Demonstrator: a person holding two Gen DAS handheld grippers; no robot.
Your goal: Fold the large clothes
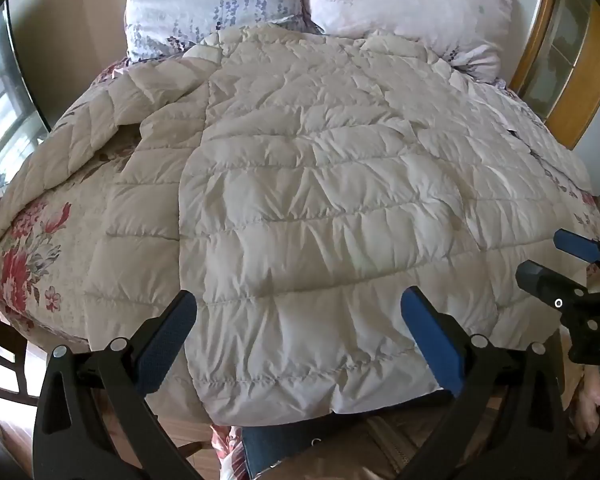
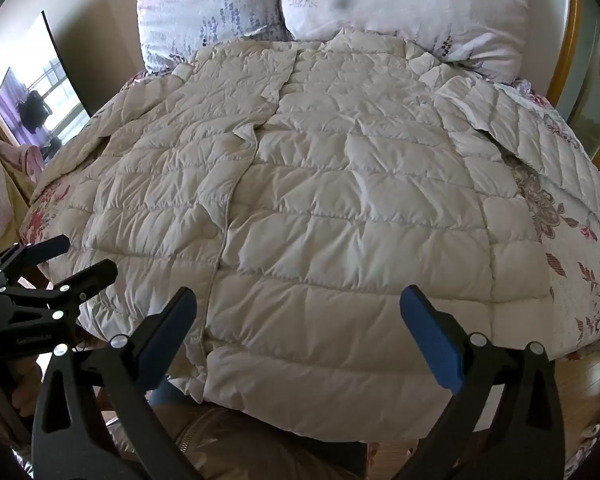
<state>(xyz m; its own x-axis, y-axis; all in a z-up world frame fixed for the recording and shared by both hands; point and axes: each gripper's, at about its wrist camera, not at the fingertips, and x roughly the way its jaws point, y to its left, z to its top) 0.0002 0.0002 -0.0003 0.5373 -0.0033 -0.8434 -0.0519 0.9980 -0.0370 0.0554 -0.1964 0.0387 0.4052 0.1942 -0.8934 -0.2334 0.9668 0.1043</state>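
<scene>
The large cream-white quilted down coat lies spread flat on the bed with the floral bedspread, front side up. Its collar end is far, touching the two pale flower-printed pillows, and its hem is near, hanging a little over the near edge of the bed. The front closure runs from far to near, somewhat left of the middle in the right wrist view. One sleeve lies out to the right over the bedspread, the other sleeve out to the left.

The left claw hovers above the near hem with its blue-padded fingers fully spread and nothing between them. The right claw is the same — wide open, empty, above the near hem and more to the right. Neither one touches the fabric.

I judge the coat to be light for its size, very soft and puffy, with no stiffness at all. It will sag and bend wherever it is not supported. The shell looks smooth, probably a slippery nylon, so a thin pinch may slide out. It is better to gather a thick fold of the padding, or to bite on a stitched seam or on the hem edge. It is not fragile. For the fold, good places seem to be the sleeve ends and the two near hem corners — one for each claw.
</scene>
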